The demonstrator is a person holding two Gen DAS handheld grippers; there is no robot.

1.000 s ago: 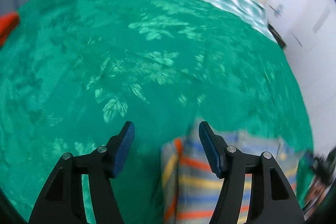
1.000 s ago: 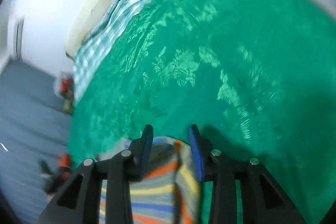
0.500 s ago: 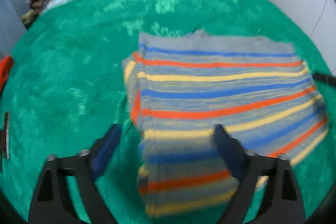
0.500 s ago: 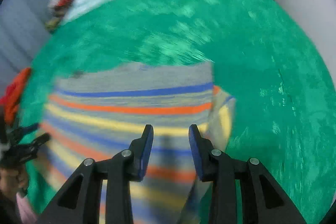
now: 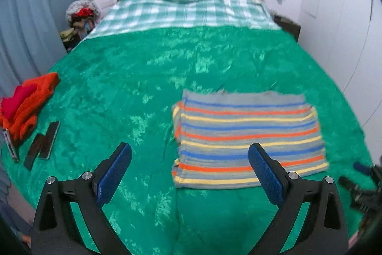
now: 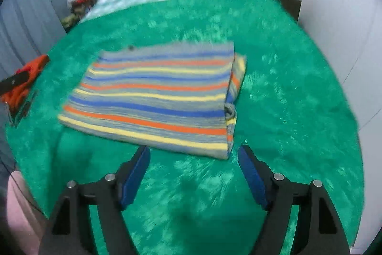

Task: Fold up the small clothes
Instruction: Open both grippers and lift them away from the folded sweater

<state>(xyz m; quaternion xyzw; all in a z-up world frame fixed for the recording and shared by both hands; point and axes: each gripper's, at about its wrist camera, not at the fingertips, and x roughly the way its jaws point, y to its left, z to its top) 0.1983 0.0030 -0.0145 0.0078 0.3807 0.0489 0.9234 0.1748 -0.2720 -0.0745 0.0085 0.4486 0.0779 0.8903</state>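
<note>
1. I see a plush green leaf-patterned bedspread (image 5: 133, 78) covering the bed
2. The folded grey knit garment with orange, yellow and blue stripes (image 5: 248, 138) lies flat on it, held by neither tool
3. My left gripper (image 5: 189, 173) hangs spread wide, empty
4. My right gripper (image 6: 193, 173) has just been opening, nothing between its jaws
5. A crumpled orange cloth (image 5: 26, 104) sits far left

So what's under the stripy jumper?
The green blanket lies under the stripy jumper. Folded layers peek out at its side; anything else beneath is covered.
</note>
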